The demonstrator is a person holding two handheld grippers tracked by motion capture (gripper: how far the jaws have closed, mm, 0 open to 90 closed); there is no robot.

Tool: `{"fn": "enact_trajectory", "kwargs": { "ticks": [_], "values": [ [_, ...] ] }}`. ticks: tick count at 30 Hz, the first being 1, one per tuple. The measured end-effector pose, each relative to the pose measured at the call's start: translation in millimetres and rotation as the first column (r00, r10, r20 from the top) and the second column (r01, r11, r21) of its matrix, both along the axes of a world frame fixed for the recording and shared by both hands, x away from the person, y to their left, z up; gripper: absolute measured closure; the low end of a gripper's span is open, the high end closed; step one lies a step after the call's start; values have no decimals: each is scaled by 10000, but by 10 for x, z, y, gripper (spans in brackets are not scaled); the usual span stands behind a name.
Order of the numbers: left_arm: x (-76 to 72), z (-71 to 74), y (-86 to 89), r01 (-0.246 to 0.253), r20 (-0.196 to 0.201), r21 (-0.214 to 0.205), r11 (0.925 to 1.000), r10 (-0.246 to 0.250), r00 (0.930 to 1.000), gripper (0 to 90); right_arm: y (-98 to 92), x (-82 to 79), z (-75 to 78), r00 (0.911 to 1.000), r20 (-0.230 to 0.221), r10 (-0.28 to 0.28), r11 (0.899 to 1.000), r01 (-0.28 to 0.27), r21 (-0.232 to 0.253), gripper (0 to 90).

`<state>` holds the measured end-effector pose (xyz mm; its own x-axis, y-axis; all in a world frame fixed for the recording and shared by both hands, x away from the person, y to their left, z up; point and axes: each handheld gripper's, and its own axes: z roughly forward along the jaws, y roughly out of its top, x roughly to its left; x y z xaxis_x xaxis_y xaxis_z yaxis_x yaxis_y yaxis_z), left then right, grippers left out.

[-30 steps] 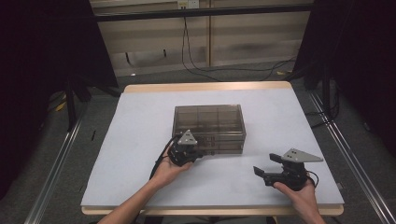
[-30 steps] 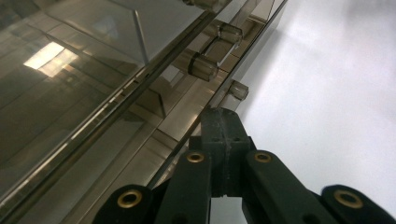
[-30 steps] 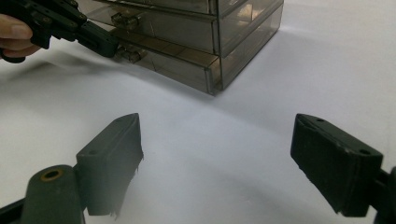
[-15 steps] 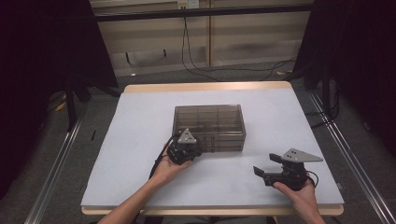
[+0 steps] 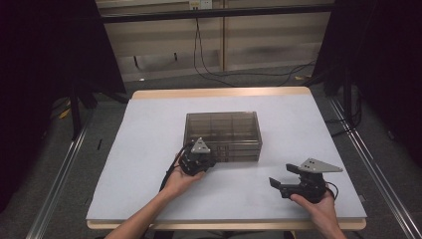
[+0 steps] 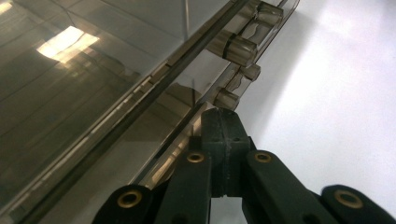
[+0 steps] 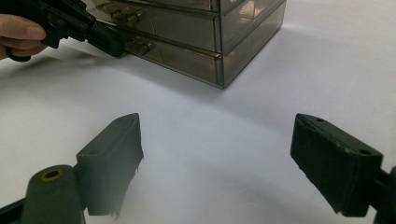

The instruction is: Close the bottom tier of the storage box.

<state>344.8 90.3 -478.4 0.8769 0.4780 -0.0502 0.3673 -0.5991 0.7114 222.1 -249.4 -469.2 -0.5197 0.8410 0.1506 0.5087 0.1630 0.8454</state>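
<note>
Stiff, slick plastic box (image 5: 223, 136) mid-surface; latches (image 6: 233, 46) give purchase. Left hand-held gripper (image 5: 203, 160) together at one; right hand-held gripper (image 5: 281, 180) apart.

The left forearm (image 5: 144, 214) enters from the bottom edge of the high view and angles toward one o'clock. Its hand (image 5: 180, 180) cups the left gripper (image 5: 198, 160) from behind, and the gripper points toward twelve o'clock with its jaws pressed flat together, pad against pad. The right hand (image 5: 321, 206) sits at about five o'clock, well apart from the left, and holds the right gripper (image 5: 281, 183) low, aimed toward nine o'clock. Its jaws stand wide apart with nothing between them.
</note>
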Motion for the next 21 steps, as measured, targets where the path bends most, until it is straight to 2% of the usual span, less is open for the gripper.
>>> {"fn": "enact_trajectory", "kwargs": {
  "ticks": [4,6,8,10,12,13,14,15,16,18,21],
  "values": [
    [1,-28,-3,-4,42,-303,9995,5,10000,897,-1,-2,1,10000,1,-27,10000,27,-1,166],
    [-18,10,26,355,-66,-87,9993,-355,9993,885,-3,-4,6,10000,25,-27,10000,27,56,166],
    [-34,27,28,344,43,-179,9992,-343,9994,864,-6,-5,6,10000,3,-38,10000,38,63,166],
    [-61,89,55,385,147,-248,9989,-381,9992,777,-15,1,4,10000,23,-86,9999,86,78,166],
    [-88,128,80,495,172,-193,9986,-492,9986,757,-15,0,4,10000,24,-84,9999,84,68,166],
    [-120,142,97,661,132,-380,9971,-657,9978,721,-12,-5,7,10000,16,-89,9999,89,66,166],
    [-146,165,115,697,209,-211,9973,-692,9974,705,-12,-7,8,10000,21,-73,9999,73,74,166],
    [-146,165,115,697,209,-211,9973,-692,9974,666,-12,-7,8,10000,21,-73,9999,73,74,166],
    [-176,176,136,673,253,-412,9969,-663,9975,666,-15,-8,9,10000,51,-41,10000,40,56,166],
    [-239,225,192,536,395,-302,9981,-524,9978,497,-22,-10,11,10000,46,-85,10000,85,50,166],
    [-289,274,252,411,486,-539,9977,-385,9981,400,-22,-10,11,9999,49,-90,9999,90,53,166]
  ]
}}
